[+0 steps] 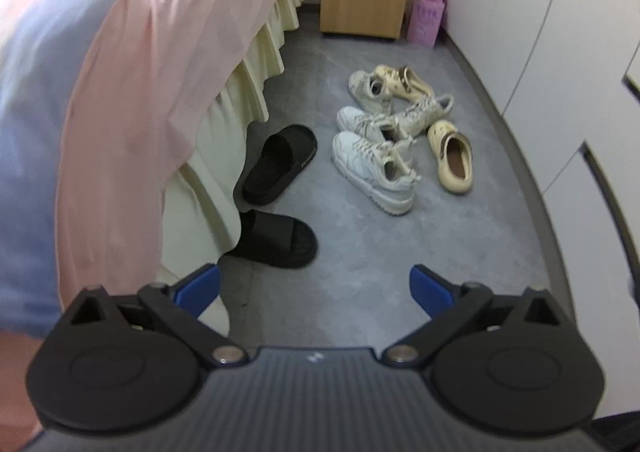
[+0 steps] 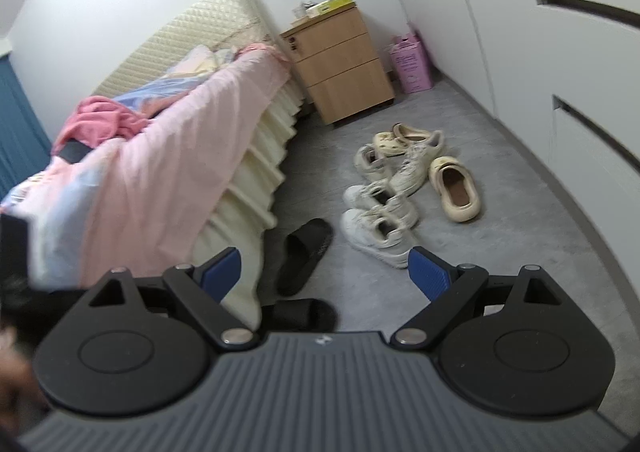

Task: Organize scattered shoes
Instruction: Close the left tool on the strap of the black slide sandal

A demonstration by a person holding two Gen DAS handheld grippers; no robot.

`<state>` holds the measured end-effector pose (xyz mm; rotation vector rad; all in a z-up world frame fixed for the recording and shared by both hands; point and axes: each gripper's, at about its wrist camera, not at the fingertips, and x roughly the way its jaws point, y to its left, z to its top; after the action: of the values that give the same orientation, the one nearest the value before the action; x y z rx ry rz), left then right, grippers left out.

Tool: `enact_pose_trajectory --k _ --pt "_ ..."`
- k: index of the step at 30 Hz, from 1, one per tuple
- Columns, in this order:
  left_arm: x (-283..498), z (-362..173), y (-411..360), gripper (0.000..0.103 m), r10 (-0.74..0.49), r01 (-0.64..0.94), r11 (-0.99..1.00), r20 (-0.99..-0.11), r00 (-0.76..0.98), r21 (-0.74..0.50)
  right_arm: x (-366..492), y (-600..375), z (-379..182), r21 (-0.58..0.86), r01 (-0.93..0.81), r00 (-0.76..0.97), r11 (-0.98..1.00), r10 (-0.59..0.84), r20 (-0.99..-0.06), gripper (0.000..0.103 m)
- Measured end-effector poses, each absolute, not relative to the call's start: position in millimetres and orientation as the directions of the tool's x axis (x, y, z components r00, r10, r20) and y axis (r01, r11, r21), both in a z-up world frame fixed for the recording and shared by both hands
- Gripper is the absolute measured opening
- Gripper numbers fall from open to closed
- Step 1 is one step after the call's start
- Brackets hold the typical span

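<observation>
Left claw (image 1: pixel 314 290) spread wide, empty; right claw (image 2: pixel 324 272) likewise, above black slides (image 2: pixel 305 252).

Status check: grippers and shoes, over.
Left gripper and right gripper open, empty. Black slides by bed skirt; sneakers, clogs scattered. Nothing blocking.

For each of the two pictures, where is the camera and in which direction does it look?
Left wrist: on the open left gripper, above the floor beside the bed, facing black slides and the shoe pile.
Right wrist: on the open right gripper, tilted, facing the same way.
Shared: sneakers, nightstand, pink bag.
</observation>
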<state>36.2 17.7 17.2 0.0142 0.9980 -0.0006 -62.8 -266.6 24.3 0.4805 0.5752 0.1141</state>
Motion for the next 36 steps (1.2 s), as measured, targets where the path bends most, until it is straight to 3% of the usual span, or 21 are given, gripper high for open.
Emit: enact_pose_trajectory --k 4,12,25,30,34,36 --pt "59.2 12.9 3.9 0.102 0.029 0.036 0.998 -0.862 0.506 0.054 -79.3 -275.1 28.4 0.509 0.013 0.845 0.861 0.263 -0.465 0.092" --pt "134.8 -52.6 -22.8 0.102 0.112 0.09 0.982 -0.888 0.446 0.169 -89.8 -271.1 29.0 0.605 0.009 0.84 0.796 0.323 -0.437 0.092" --pt "329.4 -293.2 17.5 0.101 0.256 0.136 0.945 -0.93 0.264 0.298 -9.6 -277.9 -21.1 0.67 0.16 0.733 0.725 0.368 -0.573 0.092" --pt "351.5 -347.0 39.0 0.101 0.295 0.171 0.927 -0.931 0.215 0.333 30.3 -287.3 -43.2 0.673 0.23 0.697 0.703 0.364 -0.618 0.092" --pt "364.1 -389.1 46.8 0.103 0.253 0.193 0.946 -0.966 0.058 0.259 62.2 -294.9 -60.9 0.671 0.286 0.665 0.684 0.362 -0.653 0.092" --pt "367.2 -401.4 41.0 0.103 0.29 0.206 0.934 -0.956 0.043 0.293 78.2 -298.6 -69.7 0.669 0.314 0.649 0.674 0.362 -0.669 0.092"
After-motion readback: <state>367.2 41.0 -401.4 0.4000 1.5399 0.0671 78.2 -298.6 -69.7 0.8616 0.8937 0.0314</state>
